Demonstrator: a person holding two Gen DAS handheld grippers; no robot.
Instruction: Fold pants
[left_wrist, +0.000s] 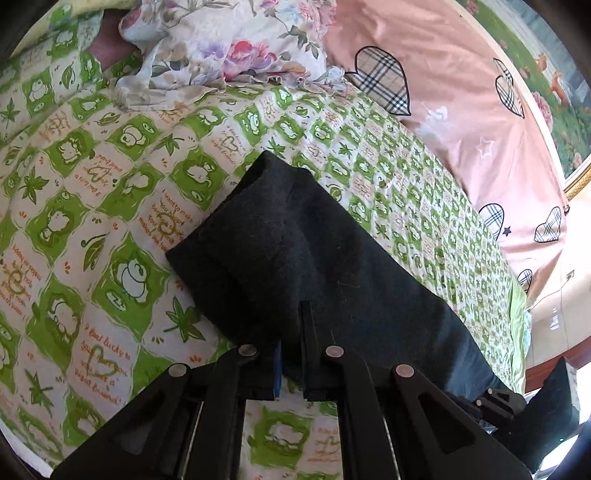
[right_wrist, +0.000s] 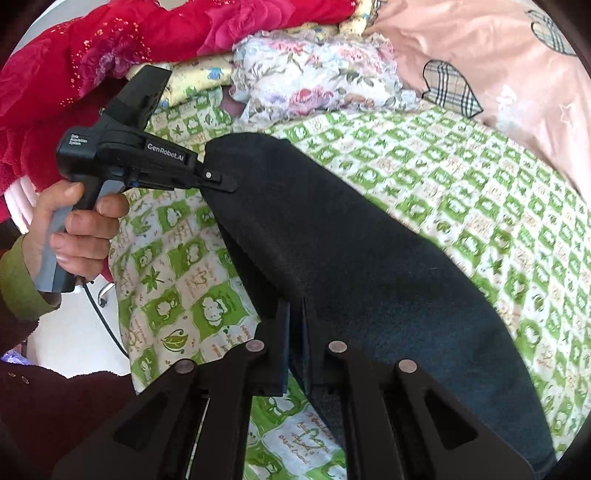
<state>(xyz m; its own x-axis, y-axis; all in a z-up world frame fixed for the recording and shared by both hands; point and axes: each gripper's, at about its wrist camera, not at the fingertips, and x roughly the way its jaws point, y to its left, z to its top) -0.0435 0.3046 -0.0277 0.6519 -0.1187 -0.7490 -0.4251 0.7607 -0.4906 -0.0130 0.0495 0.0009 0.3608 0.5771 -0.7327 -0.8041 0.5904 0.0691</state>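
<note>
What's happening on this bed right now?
A person is folding dark pants on a bed covered with a green-and-white patterned sheet, holding a claw in each hand. The left claw, held in the left hand, is shut on one edge of the pants; the right claw is shut on the edge nearer that camera. The fabric is stretched between them, partly lifted off the sheet. A floral pillow and a pink quilt lie beyond.
</note>
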